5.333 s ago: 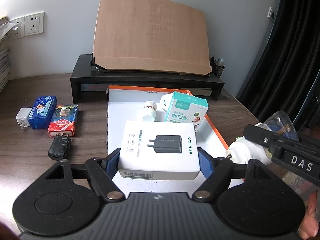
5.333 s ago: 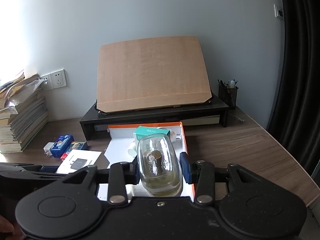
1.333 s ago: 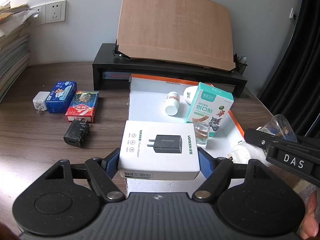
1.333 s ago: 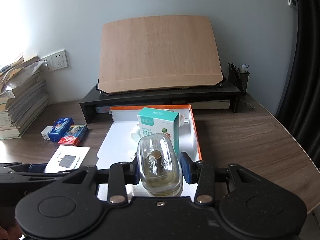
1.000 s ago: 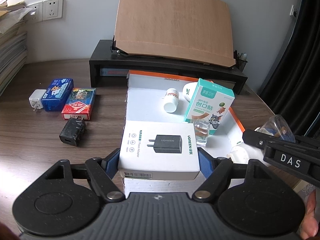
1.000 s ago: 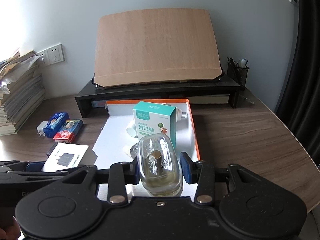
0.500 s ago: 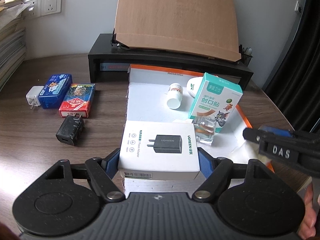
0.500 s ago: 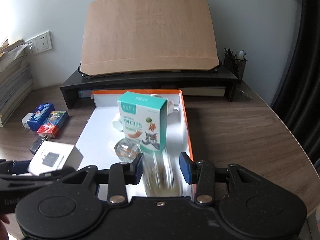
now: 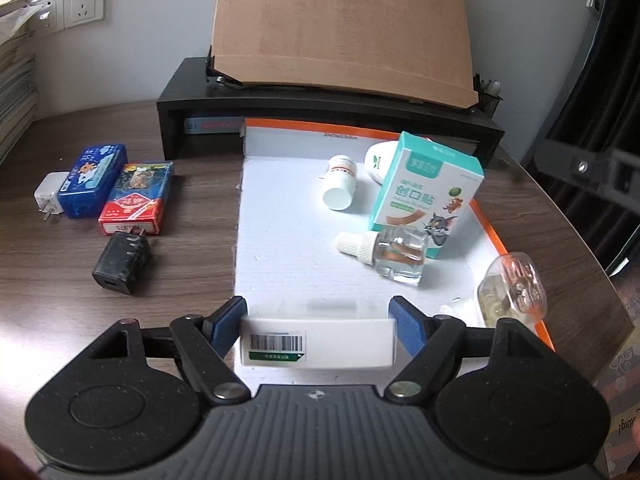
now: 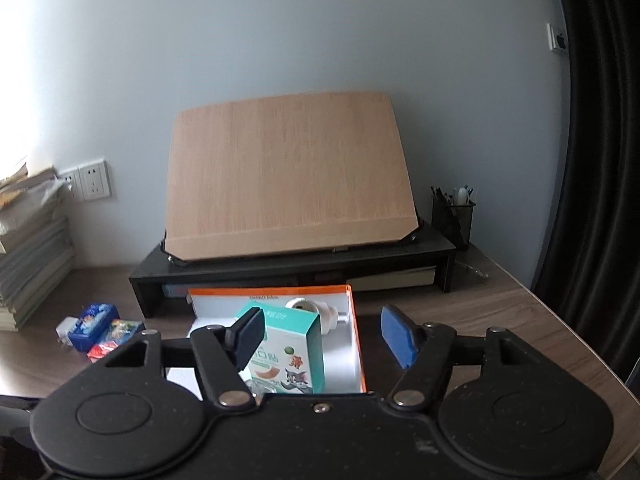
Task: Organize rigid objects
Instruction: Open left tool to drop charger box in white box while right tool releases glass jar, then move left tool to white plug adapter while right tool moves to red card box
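The white cardboard charger box with a barcode label shows only as a motion-blurred near edge between the blue pads of the left gripper; the pads stand just off its ends, and whether they touch it cannot be told. It sits at the near end of the shallow white tray with an orange rim. The right gripper is spread wide with nothing between its pads. Only the left wrist view shows the rounded clear glass bottle lying in the tray's near right corner, the small square glass dropper bottle on its side, the white pill bottle and the black charger plug on the brown wooden desk. Both views show the teal plaster box upright in the tray. The right wrist view adds a black mesh pen holder, a pale wall and a dark curtain.
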A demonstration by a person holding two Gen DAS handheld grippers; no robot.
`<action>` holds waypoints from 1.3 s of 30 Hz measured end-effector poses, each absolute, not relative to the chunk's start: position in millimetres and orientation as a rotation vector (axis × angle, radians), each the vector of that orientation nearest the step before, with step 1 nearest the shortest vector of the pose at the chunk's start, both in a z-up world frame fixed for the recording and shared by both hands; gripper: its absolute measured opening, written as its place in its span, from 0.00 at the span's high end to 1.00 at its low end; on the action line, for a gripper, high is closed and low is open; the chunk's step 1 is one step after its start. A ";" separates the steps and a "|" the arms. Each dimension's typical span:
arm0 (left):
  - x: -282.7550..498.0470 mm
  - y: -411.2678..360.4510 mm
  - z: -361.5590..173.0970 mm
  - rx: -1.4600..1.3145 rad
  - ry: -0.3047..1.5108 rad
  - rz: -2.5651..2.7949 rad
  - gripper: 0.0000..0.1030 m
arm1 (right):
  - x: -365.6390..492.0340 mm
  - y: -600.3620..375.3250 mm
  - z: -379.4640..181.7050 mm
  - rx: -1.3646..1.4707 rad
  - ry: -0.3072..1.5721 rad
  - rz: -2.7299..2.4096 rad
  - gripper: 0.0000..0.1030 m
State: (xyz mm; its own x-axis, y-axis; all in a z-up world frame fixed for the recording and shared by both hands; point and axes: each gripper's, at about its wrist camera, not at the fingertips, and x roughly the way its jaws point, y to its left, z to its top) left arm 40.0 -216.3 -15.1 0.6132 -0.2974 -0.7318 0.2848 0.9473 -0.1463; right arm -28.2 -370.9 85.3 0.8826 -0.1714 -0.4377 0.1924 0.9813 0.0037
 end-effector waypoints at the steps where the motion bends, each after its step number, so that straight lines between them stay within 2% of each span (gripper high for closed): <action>1: 39.6 -217.9 -14.6 -0.014 0.846 -0.341 0.22 | -29.6 -370.4 87.0 0.047 0.445 -0.186 0.24; 18: 36.7 -197.4 9.6 -0.057 0.790 -0.261 0.16 | -36.5 -349.3 97.8 0.051 0.397 -0.080 0.18; 39: 45.4 -75.8 16.1 -0.139 0.815 0.036 0.14 | 4.7 -264.9 76.5 0.043 0.509 0.112 0.15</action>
